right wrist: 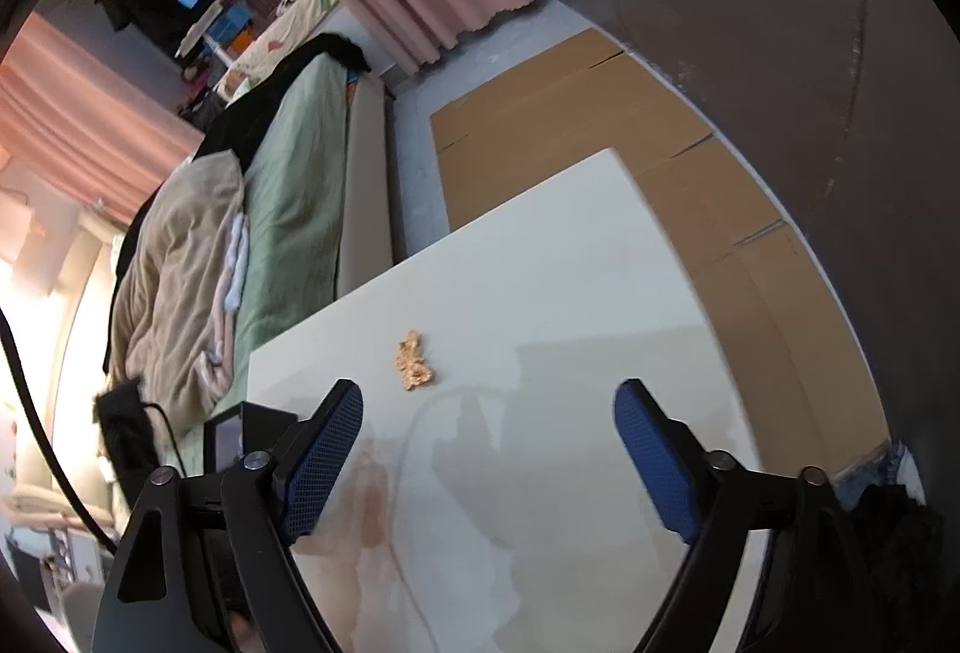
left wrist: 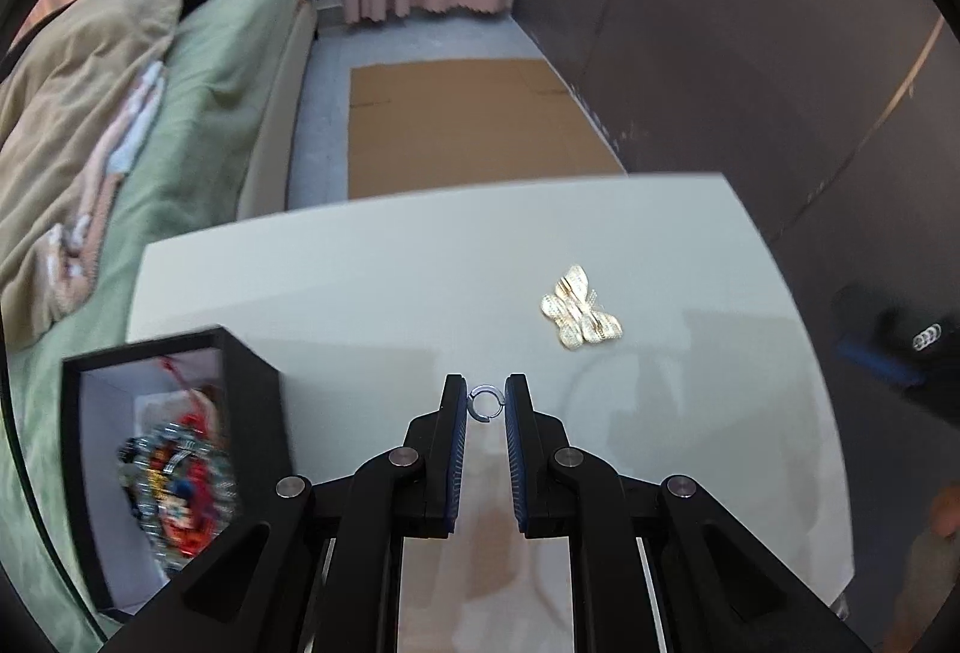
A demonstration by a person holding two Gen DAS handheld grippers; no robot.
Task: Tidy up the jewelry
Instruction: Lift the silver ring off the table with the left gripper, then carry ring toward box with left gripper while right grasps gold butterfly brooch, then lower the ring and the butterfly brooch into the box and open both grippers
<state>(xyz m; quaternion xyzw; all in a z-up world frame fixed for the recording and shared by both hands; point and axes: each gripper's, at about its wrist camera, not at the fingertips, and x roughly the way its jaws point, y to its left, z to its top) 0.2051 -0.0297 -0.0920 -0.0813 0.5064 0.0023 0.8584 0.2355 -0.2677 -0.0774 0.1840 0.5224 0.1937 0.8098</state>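
Note:
My left gripper point(left wrist: 486, 404) is shut on a small silver ring point(left wrist: 485, 403), held between the fingertips above the white table point(left wrist: 360, 293). A gold butterfly-shaped piece point(left wrist: 581, 307) lies on the table ahead and to the right of it. A black jewelry box point(left wrist: 162, 467) with colourful jewelry inside stands open at the table's left edge, left of the left gripper. My right gripper point(right wrist: 487, 410) is open and empty above the table, with the gold piece point(right wrist: 413, 360) just ahead between its fingers. The box's corner point(right wrist: 231, 437) shows behind its left finger.
A bed with green sheet and beige blanket point(left wrist: 90, 173) runs along the left of the table. Flat cardboard point(left wrist: 468, 125) lies on the floor beyond the table. A dark wall point(left wrist: 750, 53) is on the right. A brownish stain point(right wrist: 372, 503) marks the table.

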